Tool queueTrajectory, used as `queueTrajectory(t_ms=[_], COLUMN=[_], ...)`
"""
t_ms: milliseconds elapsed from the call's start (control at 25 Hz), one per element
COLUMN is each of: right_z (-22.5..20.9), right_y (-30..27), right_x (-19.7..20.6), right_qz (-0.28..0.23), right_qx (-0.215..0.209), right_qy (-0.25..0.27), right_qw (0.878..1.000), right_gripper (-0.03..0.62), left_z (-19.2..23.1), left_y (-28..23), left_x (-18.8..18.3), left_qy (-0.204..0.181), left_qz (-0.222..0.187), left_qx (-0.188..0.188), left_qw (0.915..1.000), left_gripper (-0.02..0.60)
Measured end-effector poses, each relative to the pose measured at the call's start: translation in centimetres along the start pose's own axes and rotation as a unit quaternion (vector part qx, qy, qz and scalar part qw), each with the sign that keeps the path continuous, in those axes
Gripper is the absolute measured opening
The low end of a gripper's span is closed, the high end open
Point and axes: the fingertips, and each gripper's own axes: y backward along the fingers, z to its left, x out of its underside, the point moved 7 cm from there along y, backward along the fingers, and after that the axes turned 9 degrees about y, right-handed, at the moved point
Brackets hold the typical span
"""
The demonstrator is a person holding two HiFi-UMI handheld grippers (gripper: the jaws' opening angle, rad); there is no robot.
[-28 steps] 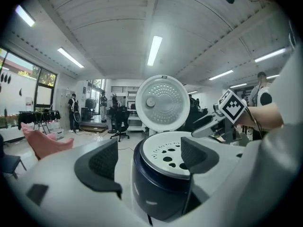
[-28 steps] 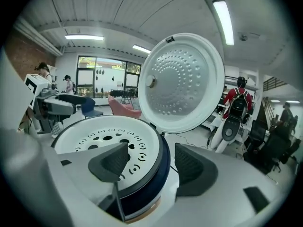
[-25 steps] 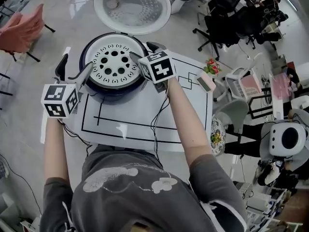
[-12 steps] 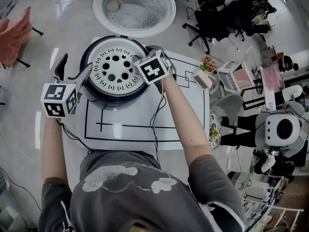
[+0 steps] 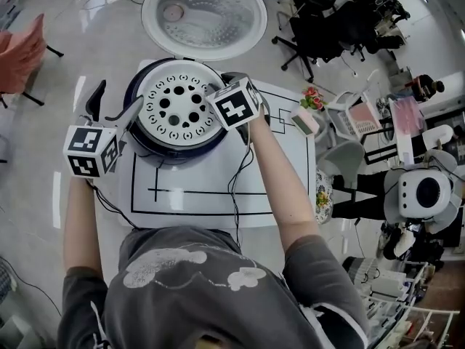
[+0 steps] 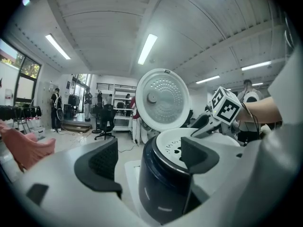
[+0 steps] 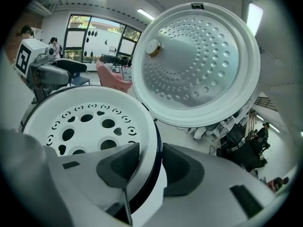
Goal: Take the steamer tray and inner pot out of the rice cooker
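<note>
Right hand-held gripper (image 7: 150,163) has tipped steeper down over the right rim of the steamer tray (image 7: 90,122), and its marker cube (image 5: 234,104) has rolled slightly. Its jaws have just been closing from wide apart. They now straddle that rim with a narrow gap, one pad over the tray, one outside the rice cooker (image 5: 173,150) wall.

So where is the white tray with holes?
Head view, left of centre: the tray sits atop the rice cooker, just in front of the open lid.
</note>
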Motion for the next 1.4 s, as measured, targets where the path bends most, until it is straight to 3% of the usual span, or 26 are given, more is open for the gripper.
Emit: queueTrajectory(t_ms=[240, 480, 600, 840, 1040, 1400], right_z=[-0.5, -1.4, -1.6, -1.8, -1.5, -2.9], right_y=[0.8, 2.9, 3.8, 5.2, 7.0, 11.8], right_x=[-0.8, -1.8, -2.4, -1.7, -2.3, 1.3], right_qz=[-0.017, -0.045, -0.078, -0.117, -0.129, -0.174], right_qx=[-0.002, 0.044, 0.043, 0.039, 0.063, 0.123], right_qy=[-0.02, -0.037, -0.062, -0.108, -0.117, -0.216], right_qw=[1.0, 0.997, 0.994, 0.986, 0.983, 0.953], right_gripper=[0.119, 0.093, 0.067, 0.046, 0.046, 0.046], left_z=[-0.1, -0.1, -0.5, -1.9, -2.3, -4.2], left_y=[-0.1, -0.3, -0.3, 0.0, 0.0, -0.2], left_x=[-0.4, -0.7, -0.9, -0.8, -1.3, -1.4], left_qy=[0.0, -0.001, -0.002, -0.006, -0.018, -0.033], left_qz=[-0.004, -0.011, -0.015, -0.018, -0.018, -0.02], left_qx=[0.01, 0.016, 0.02, 0.03, 0.051, 0.09], left_qw=[0.9999, 0.9998, 0.9997, 0.9994, 0.9984, 0.9952], left_gripper=[0.41, 0.41, 0.41, 0.41, 0.41, 0.41])
